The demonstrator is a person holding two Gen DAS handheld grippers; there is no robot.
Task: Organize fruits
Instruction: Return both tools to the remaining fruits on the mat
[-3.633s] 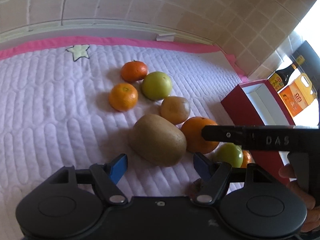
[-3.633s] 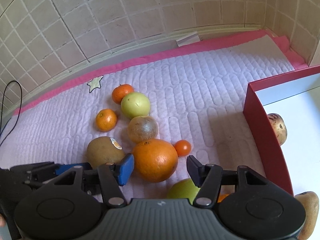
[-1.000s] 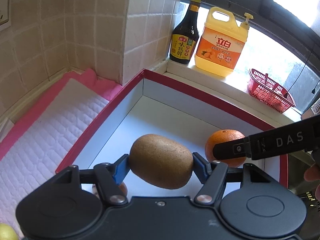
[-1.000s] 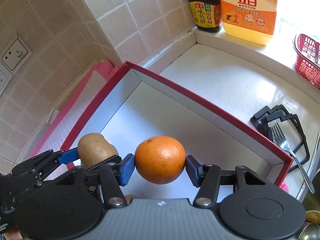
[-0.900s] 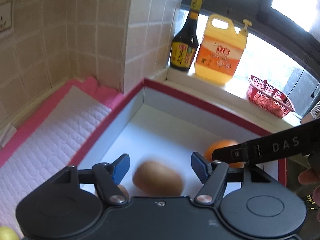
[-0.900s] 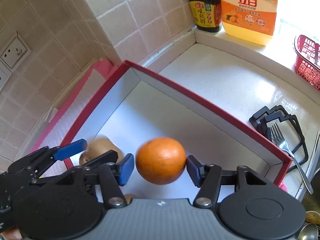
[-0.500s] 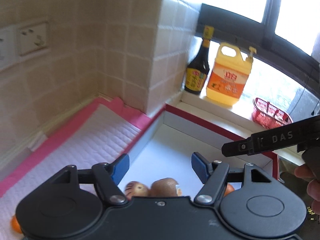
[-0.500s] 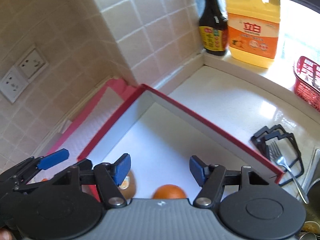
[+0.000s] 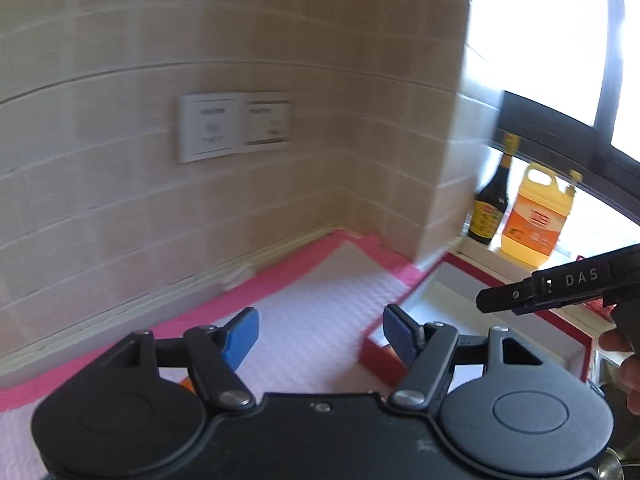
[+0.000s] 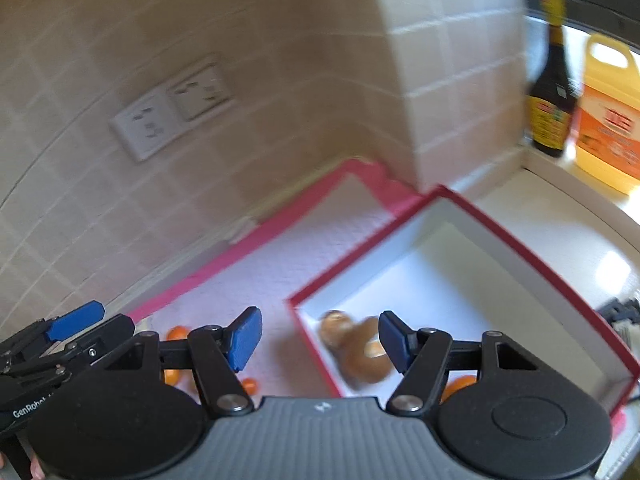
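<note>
My left gripper (image 9: 320, 334) is open and empty, raised above the quilted mat (image 9: 316, 316). My right gripper (image 10: 320, 338) is open and empty, above the near left corner of the red box (image 10: 520, 240). In the right wrist view the box holds two brown kiwis (image 10: 360, 354) and the large orange (image 10: 460, 384), partly hidden behind the gripper. Small oranges (image 10: 176, 334) lie on the mat (image 10: 256, 284) at lower left. The red box also shows in the left wrist view (image 9: 496, 284). Both views are motion-blurred.
A dark sauce bottle (image 10: 550, 92) and a yellow detergent jug (image 10: 608, 116) stand on the window ledge behind the box. Wall sockets (image 10: 172, 112) sit on the tiled wall. A dark rack (image 10: 622, 312) lies on the counter at right.
Both grippers opened and dropped the kiwi and the large orange into the red box. Both have since lifted and swung left toward the mat.
</note>
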